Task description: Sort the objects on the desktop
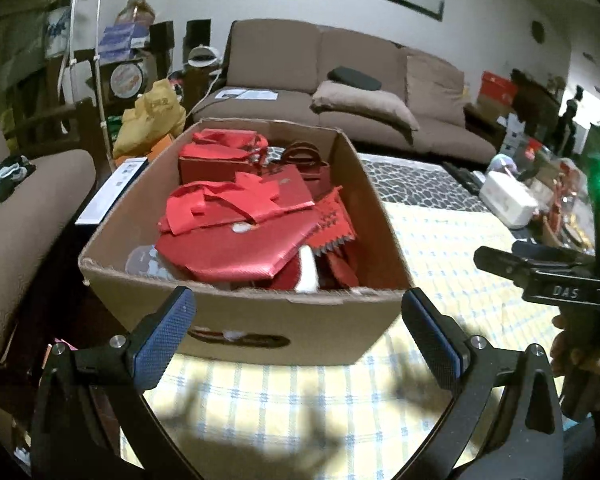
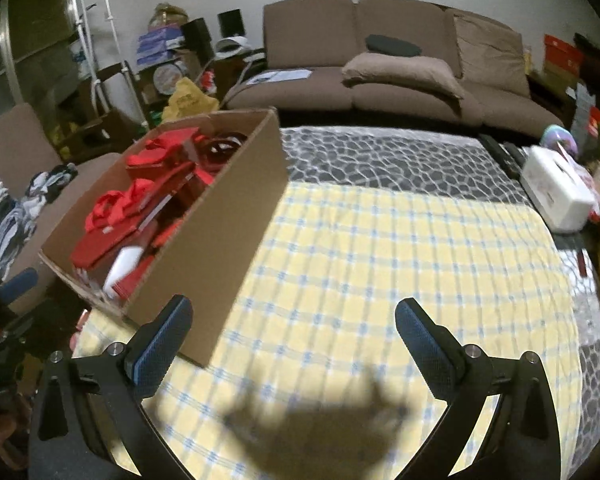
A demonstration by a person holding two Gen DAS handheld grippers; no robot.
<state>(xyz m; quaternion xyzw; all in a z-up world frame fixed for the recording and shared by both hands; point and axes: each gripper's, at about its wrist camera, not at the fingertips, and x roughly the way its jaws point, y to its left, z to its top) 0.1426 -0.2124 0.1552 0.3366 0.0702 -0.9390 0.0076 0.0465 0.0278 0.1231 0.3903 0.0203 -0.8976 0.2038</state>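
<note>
Behind everything stood a brown sofa [image 1: 340,80] against a white wall, with a loose cushion [image 1: 364,104] and a dark flat object on its seat. Left of it, shelves and stacked clutter filled the corner, a yellow bag [image 1: 156,116] slumped among them, and a brown armchair [image 1: 24,216] at the far left carried some black and white clothing.

A yellow checked cloth [image 2: 380,260] covered the tabletop, laid over a grey pebble-patterned sheet [image 2: 380,160] that showed along the far edge. On the cloth, at its left side, sat an open cardboard box [image 1: 260,320]. It was heaped with red paper bags [image 1: 236,216], some with looped handles, red boxes and other red paper pieces, with something white poking out near the front wall. At the right edge of the tabletop stood a white box [image 2: 556,192] amid small cluttered items too blurred to tell apart.

The left gripper [image 1: 300,328] hung just in front of the cardboard box's near wall, its jaws spread wide with nothing between them. The right gripper [image 2: 296,336] hung over bare checked cloth beside the box's near right corner, its jaws equally wide apart and holding nothing. In the left wrist view the right gripper's black body showed at the right edge, held in a hand [image 1: 576,352].
</note>
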